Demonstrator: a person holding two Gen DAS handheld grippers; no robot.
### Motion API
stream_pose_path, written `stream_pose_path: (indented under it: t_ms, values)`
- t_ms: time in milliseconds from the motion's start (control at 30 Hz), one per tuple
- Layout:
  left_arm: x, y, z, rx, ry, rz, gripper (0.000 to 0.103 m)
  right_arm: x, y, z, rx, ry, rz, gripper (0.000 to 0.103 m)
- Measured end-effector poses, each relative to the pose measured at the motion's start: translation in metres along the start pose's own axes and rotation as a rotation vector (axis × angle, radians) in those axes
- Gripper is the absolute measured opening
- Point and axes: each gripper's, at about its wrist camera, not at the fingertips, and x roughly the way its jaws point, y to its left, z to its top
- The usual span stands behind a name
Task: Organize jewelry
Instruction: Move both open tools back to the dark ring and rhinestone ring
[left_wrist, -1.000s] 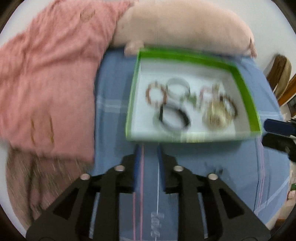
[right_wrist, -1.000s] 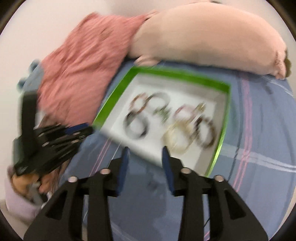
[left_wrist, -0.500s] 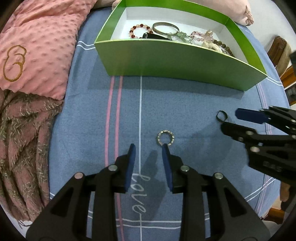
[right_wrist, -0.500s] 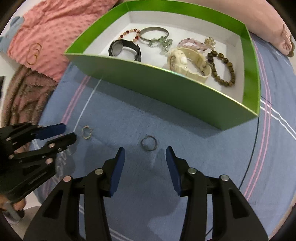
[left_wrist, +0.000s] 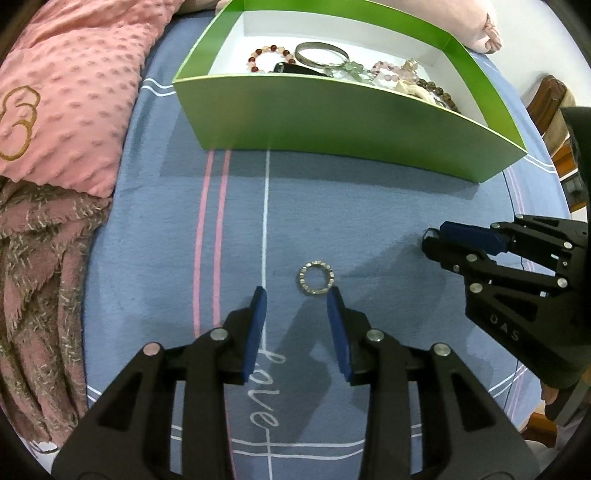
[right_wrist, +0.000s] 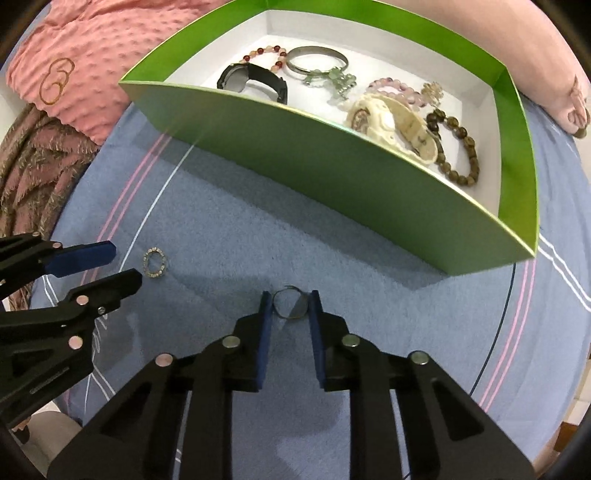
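Fingers of the right gripper (right_wrist: 290, 306) pinch a thin ring (right_wrist: 290, 305), having just closed; left gripper (left_wrist: 296, 296), fingers spread wider, straddles no jeweled ring (left_wrist: 316, 277) yet: either could slip on the blue bedsheet (left_wrist: 332, 210).

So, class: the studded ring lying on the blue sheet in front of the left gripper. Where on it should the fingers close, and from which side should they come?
The studded ring lies flat on the sheet, so come from straight above. Set the left gripper astride it and close on opposite outer edges of the band, across its width. It is thin, so the fingertips probably must reach the fabric.
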Motion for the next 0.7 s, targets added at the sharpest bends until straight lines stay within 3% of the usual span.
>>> stream_pose_path:
  t_ms: [67,200,500,567,700]
  values:
    - [0.001,-0.003,0.001,0.010,0.000,-0.008,0.042,-0.003,-0.004,-0.004,0.020,-0.006,0.015,0.020]
    - [0.006,-0.012,0.006,0.033,0.003,-0.022,0.042,-0.011,-0.015,-0.009,0.056,-0.013,0.038,0.020]
    - [0.015,-0.027,0.009,0.075,0.000,0.016,0.035,-0.026,-0.030,-0.022,0.093,-0.023,0.069,0.020]
    - [0.015,-0.027,0.010,0.084,-0.004,0.038,0.025,-0.025,-0.029,-0.026,0.094,-0.022,0.072,0.020]
    - [0.016,-0.026,0.012,0.062,-0.005,0.024,0.021,-0.023,-0.025,-0.023,0.093,-0.023,0.073,0.020]
